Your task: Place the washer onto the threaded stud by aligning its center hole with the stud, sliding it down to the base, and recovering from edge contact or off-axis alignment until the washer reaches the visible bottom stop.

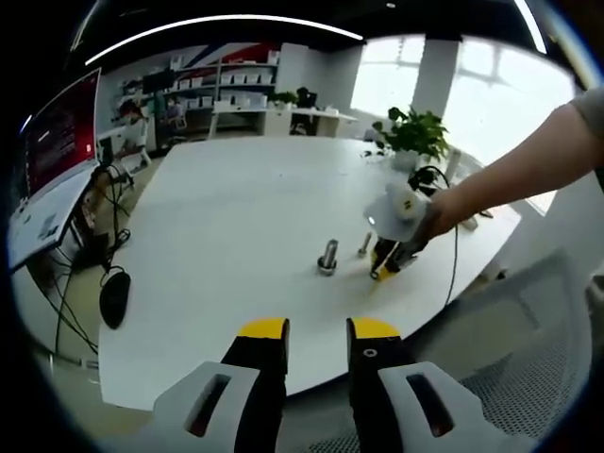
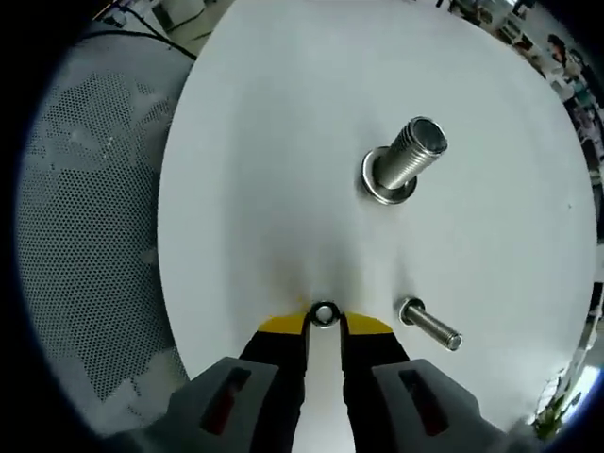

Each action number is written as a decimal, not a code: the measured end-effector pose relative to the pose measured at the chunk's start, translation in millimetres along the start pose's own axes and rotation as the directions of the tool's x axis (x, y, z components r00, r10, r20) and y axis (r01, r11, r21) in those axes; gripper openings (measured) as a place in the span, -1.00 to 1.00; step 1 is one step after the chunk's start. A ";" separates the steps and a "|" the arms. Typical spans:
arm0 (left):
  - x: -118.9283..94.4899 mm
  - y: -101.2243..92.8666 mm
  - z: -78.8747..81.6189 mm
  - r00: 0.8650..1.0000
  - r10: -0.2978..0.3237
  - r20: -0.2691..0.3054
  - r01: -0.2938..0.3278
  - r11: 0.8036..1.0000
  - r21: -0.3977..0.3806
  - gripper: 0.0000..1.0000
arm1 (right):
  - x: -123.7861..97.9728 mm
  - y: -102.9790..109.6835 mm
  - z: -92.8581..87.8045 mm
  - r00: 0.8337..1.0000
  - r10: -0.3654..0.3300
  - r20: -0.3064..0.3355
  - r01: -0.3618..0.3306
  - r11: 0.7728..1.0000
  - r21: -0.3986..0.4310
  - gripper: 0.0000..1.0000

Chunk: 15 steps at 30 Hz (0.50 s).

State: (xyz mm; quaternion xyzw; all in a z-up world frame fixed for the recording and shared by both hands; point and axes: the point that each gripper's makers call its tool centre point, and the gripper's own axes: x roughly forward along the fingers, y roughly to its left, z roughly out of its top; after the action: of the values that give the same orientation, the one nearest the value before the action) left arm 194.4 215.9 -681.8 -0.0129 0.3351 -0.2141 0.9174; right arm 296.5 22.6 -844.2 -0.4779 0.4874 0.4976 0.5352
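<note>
The small metal washer point(image 2: 324, 314) sits pinched between the yellow tips of my right gripper point(image 2: 324, 321), low over the white table point(image 2: 283, 142). Ahead and to the right, the thick threaded stud point(image 2: 406, 156) stands on its wide round base. A thin bolt point(image 2: 429, 327) lies just right of my jaws. From the left gripper view, the stud point(image 1: 327, 256) stands mid-table with the thin bolt point(image 1: 363, 246) beside it. A person's hand holds the right gripper point(image 1: 382, 271) tips-down just right of them. My left gripper point(image 1: 317, 332) hangs back over the near table edge, open, nothing between its jaws.
A monitor point(image 1: 58, 132) and a black mouse point(image 1: 114, 294) with cables sit at the table's left end. A potted plant point(image 1: 415, 132) stands at the far right. A mesh chair point(image 1: 528, 359) is by the near right edge, and the mesh chair point(image 2: 85, 236) is beside the table.
</note>
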 end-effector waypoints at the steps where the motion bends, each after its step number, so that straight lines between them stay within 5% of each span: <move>1: 0.1 0.0 -0.5 1.000 0.000 -0.003 0.000 1.000 0.001 -0.56 | 0.0 -0.1 0.5 1.000 -0.002 -0.006 0.002 1.000 0.004 -0.70; 8: 0.5 -0.1 -1.5 1.000 0.000 -0.009 0.000 1.000 0.007 -0.56 | -1.5 -1.0 -0.6 0.999 -0.028 -0.024 0.030 0.998 0.062 -0.72; 14: 0.2 -0.1 -2.6 1.000 0.001 -0.013 -0.001 1.000 0.006 -0.56 | -2.4 -0.6 -1.3 0.995 -0.061 0.080 0.051 0.992 0.118 -0.74; 15: 0.2 0.2 -2.8 1.000 0.002 -0.013 -0.002 1.000 0.004 -0.56 | -1.2 -1.4 1.3 0.990 -0.079 0.116 0.063 0.988 0.141 -0.94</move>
State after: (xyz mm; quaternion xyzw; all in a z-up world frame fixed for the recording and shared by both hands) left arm 192.9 216.4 -684.1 -0.0094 0.3409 -0.2139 0.9154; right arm 297.8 23.7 -842.9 -0.4259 0.4696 0.4716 0.6129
